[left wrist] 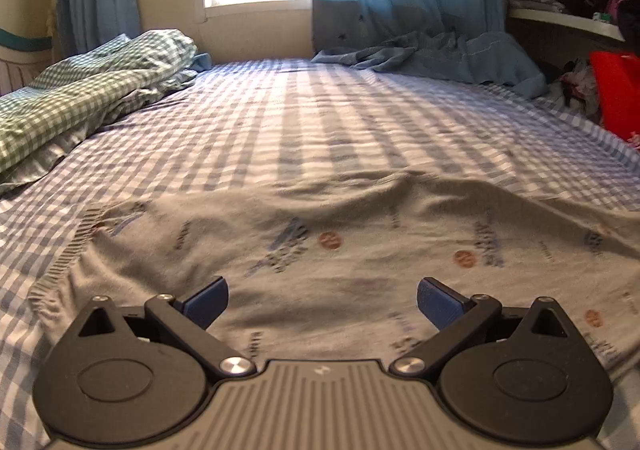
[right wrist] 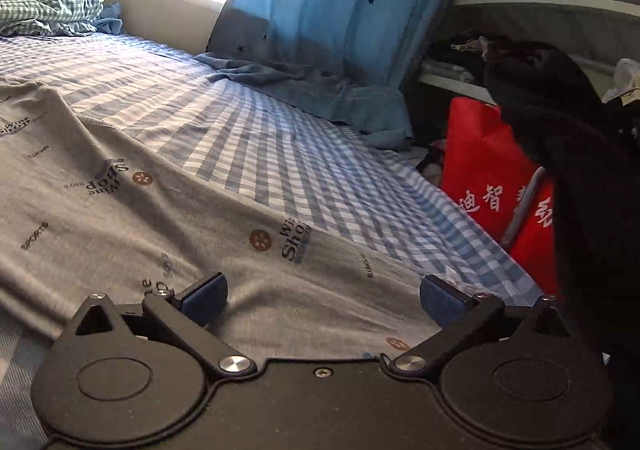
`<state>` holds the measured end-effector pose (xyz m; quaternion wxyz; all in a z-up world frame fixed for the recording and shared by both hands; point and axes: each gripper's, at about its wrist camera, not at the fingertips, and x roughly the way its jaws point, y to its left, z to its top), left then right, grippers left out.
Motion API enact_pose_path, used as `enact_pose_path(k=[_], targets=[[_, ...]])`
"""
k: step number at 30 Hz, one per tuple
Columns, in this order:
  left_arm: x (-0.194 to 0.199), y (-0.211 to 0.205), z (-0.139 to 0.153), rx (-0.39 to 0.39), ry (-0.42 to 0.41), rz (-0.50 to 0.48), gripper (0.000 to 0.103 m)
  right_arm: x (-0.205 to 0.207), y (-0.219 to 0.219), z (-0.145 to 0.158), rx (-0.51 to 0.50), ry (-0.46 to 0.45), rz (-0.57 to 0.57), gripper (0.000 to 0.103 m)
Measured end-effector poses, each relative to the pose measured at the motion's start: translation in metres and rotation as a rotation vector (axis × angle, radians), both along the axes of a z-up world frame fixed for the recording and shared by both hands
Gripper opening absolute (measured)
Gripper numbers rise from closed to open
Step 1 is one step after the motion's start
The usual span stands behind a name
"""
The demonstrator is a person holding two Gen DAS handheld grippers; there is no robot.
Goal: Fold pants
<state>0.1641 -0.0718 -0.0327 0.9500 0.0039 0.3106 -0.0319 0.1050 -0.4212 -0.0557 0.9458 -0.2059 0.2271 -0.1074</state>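
Observation:
Grey pants [left wrist: 320,250] with dark printed words and small orange round marks lie spread across the near part of the bed; their ribbed waistband [left wrist: 64,262] shows at the left. My left gripper [left wrist: 322,304] is open, just above the pants near the waist end, holding nothing. In the right wrist view the same pants [right wrist: 160,209] run from the far left down to the near right. My right gripper [right wrist: 323,300] is open and empty, low over the pants near the bed's right edge.
The bed has a blue-and-white checked sheet [left wrist: 320,121]. A green checked duvet [left wrist: 88,85] is bunched at the far left. A blue cloth [left wrist: 440,53] lies under blue curtains at the back. A red bag [right wrist: 492,177] and cluttered shelves [right wrist: 540,1] stand right of the bed.

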Motion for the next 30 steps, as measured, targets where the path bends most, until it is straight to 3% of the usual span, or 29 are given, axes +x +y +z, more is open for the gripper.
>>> enact_pose_path(k=[3,6,8,12,16,20,27,30], targets=[[0.0,-0.046,0.006,-0.014,0.001,-0.122,0.103,-0.016,-0.005,-0.005,-0.006,-0.027,0.045,0.102],[0.001,-0.095,-0.001,0.062,0.042,-0.206,0.103,-0.025,-0.019,-0.006,-0.004,-0.044,0.051,0.102],[-0.003,-0.125,-0.012,0.126,0.065,-0.248,0.102,-0.027,-0.04,-0.003,0.012,-0.05,0.006,0.102],[-0.013,-0.149,-0.017,0.153,0.044,-0.255,0.103,-0.038,-0.105,-0.002,0.076,-0.06,-0.118,0.102],[0.001,-0.183,-0.005,0.12,0.053,-0.303,0.103,-0.047,-0.173,0.001,0.265,-0.06,-0.234,0.102],[0.019,-0.237,0.004,0.093,0.047,-0.402,0.103,-0.05,-0.21,0.002,0.499,-0.061,-0.193,0.102],[0.048,-0.334,-0.006,0.063,0.027,-0.554,0.103,-0.035,-0.239,0.007,0.709,-0.044,-0.119,0.102],[0.057,-0.364,-0.018,0.082,0.034,-0.57,0.103,-0.03,-0.259,0.008,0.857,-0.075,-0.116,0.102]])
